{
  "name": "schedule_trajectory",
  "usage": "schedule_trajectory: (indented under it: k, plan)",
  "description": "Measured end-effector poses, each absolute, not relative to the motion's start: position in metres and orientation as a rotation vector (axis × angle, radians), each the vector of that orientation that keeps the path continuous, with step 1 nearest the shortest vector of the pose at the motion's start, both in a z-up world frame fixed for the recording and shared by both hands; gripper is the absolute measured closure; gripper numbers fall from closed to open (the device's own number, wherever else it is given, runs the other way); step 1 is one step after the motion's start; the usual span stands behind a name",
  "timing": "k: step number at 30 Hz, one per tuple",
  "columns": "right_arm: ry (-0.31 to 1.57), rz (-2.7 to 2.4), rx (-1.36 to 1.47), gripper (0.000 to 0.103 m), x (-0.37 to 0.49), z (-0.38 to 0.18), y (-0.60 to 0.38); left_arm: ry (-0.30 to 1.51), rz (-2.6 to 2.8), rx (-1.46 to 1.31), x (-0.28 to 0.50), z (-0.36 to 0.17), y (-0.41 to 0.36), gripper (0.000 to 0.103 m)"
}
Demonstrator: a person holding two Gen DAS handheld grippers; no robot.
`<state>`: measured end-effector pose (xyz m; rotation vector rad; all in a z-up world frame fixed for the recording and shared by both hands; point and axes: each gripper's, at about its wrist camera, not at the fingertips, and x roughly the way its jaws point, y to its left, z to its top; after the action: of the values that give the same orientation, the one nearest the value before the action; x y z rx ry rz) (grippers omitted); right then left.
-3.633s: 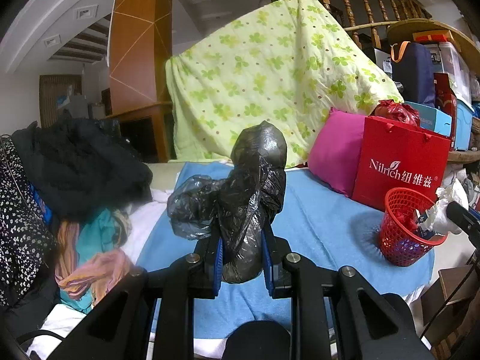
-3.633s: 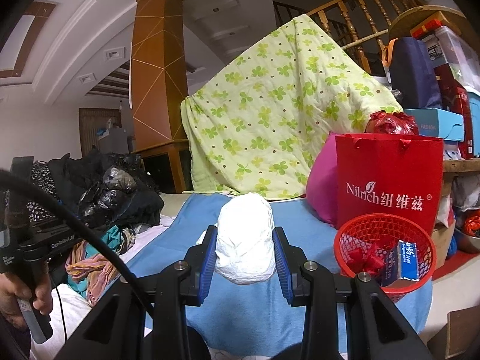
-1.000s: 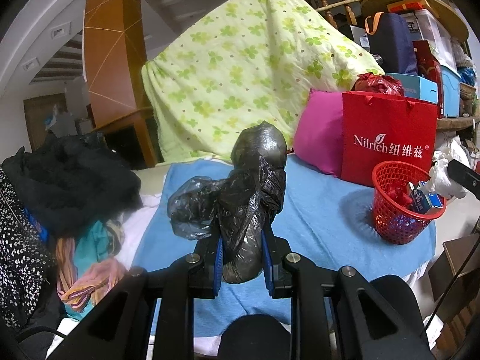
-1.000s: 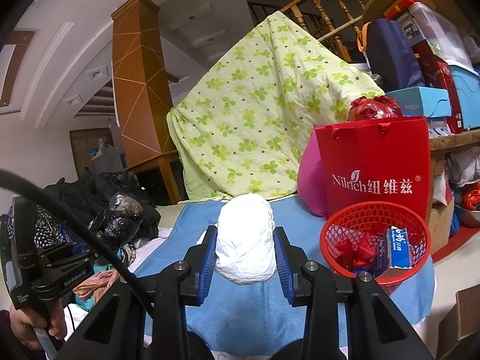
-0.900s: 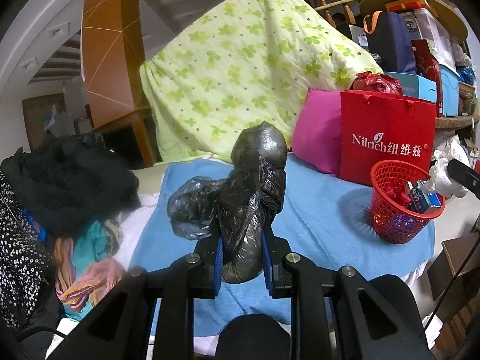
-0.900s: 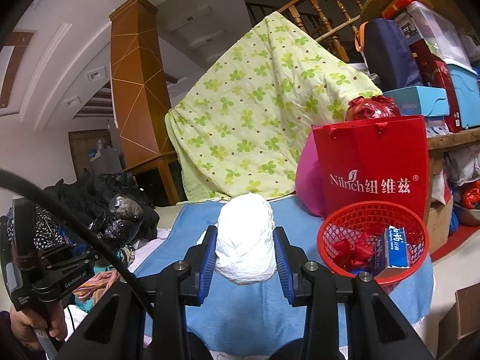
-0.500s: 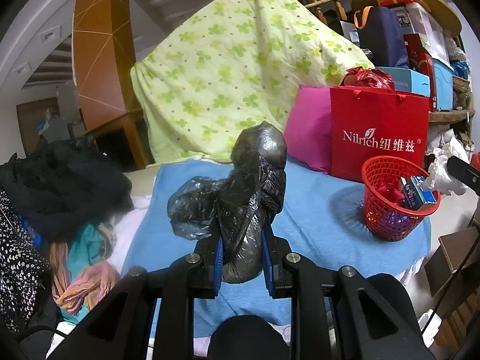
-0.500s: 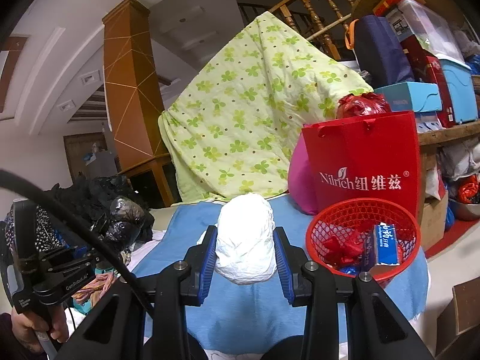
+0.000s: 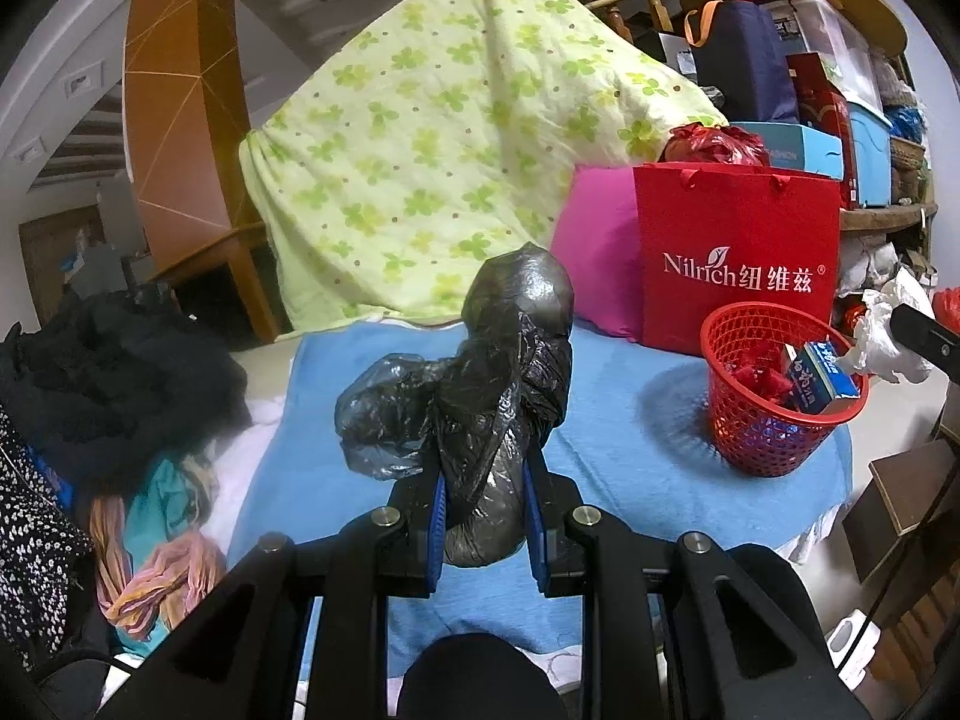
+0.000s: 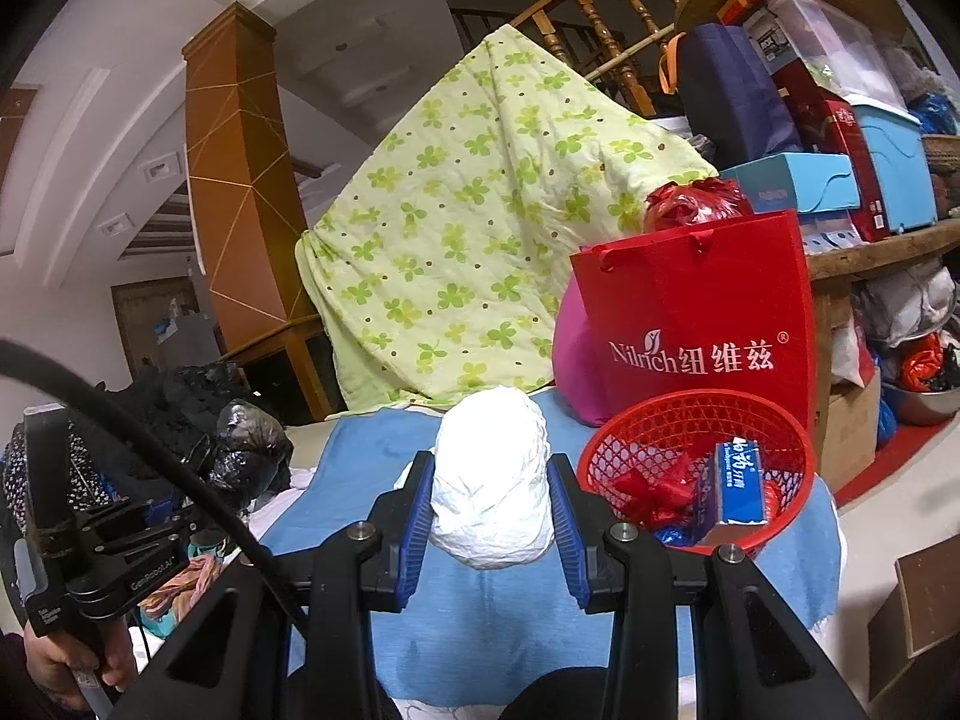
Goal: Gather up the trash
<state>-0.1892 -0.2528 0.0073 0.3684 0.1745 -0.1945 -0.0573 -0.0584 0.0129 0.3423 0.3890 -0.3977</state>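
Left gripper [image 9: 483, 519]: jaws squeezed in tight on a crumpled black plastic bag [image 9: 486, 396], blue pads pressing both sides. The bag sticks up out of the fingers and bulges over toward 9 o'clock.

Right gripper [image 10: 491, 516]: clamped on a wad of white tissue [image 10: 493, 474], pads snug against it left and right. The wad pokes up above the fingertips.

Red basket [image 10: 696, 468]: mesh plastic one, sitting on the blue towel [image 9: 612, 396]. In the right wrist view it's at about 3 o'clock, just beside the tissue. In the left wrist view it's farther off at 2 o'clock from the black bag.

In the basket: some red crinkly wrapper [image 10: 654, 489] and a blue-and-white box [image 10: 741, 489] leaning on the rim.

Behind the basket: red Nilrich paper bag [image 10: 702, 336] standing upright, pink cushion [image 9: 594, 270] next to it at 9 o'clock, green clover quilt [image 9: 444, 144] draped up high.

Left side of the towel: pile of dark clothes [image 9: 114, 372] and a striped scarf [image 9: 156, 570].

Bonus: in the right wrist view a hand [image 10: 72, 669] shows at 8 o'clock, holding the left gripper's handle.
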Motion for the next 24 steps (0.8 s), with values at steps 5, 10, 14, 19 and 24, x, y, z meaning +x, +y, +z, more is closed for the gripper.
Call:
schedule_trajectory:
  k: [5, 10, 14, 19, 24]
  plan:
    - [0.174, -0.203, 0.377, 0.063, -0.192, 0.005, -0.257, 0.394, -0.406, 0.353, -0.057, 0.011, -0.065, 0.08]
    - [0.177, -0.21, 0.389, 0.063, -0.194, 0.002, -0.261, 0.398, -0.415, 0.367, -0.058, 0.009, -0.072, 0.08]
    - [0.178, -0.215, 0.404, 0.062, -0.195, 0.0, -0.268, 0.403, -0.423, 0.378, -0.059, 0.007, -0.078, 0.08]
    - [0.178, -0.223, 0.42, 0.062, -0.198, -0.004, -0.275, 0.405, -0.433, 0.396, -0.06, 0.004, -0.087, 0.08]
    - [0.178, -0.234, 0.433, 0.062, -0.201, -0.007, -0.284, 0.406, -0.447, 0.411, -0.062, 0.002, -0.094, 0.08]
